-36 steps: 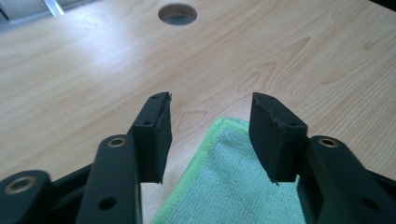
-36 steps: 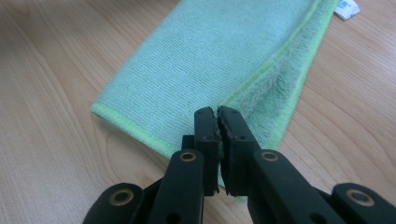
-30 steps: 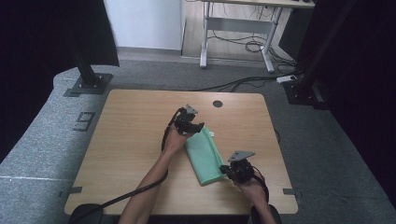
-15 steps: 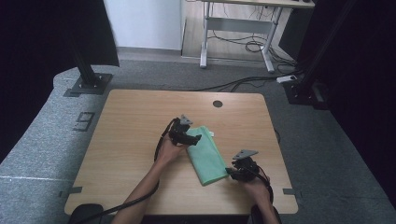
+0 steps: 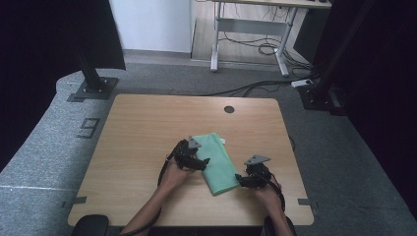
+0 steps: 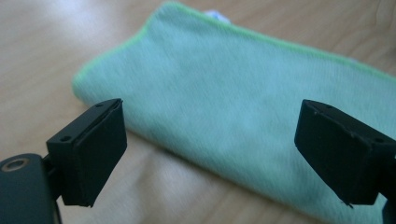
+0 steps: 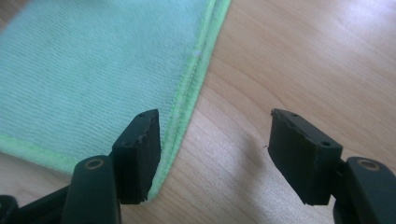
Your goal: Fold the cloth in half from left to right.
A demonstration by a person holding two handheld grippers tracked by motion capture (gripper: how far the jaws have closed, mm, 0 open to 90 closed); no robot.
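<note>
Folded green cloth [image 5: 215, 163] lying flat on the wooden table [image 5: 142, 128], long axis running from about 11 o'clock down to 5 o'clock, just below table centre. Left gripper [image 5: 195, 162] sitting at the cloth's 9 o'clock edge, jaws spread wide, just been opening, nothing clamped; in the left gripper view only the cloth [image 6: 243, 107] lying beyond the two black pads [image 6: 91, 149]. Right gripper [image 5: 244, 179] parked at the cloth's 5 o'clock corner, jaws parted and also just been opening, holding nothing; in the right gripper view the stitched hem [image 7: 194, 88] running right beside the left-hand pad [image 7: 140, 149], bare wood between the pads.

Looks like a release after a fold. Best handled by lifting both sets of jaws straight up and away, so no pad snags the hem and drags the top layer out of line. Worth watching that near corner under the right gripper especially: close enough to catch. For a further fold, a pinch through all layers at matching corners.

No containers on the table; a round cable hole [image 5: 229, 109] at 12 o'clock, nothing in it.
</note>
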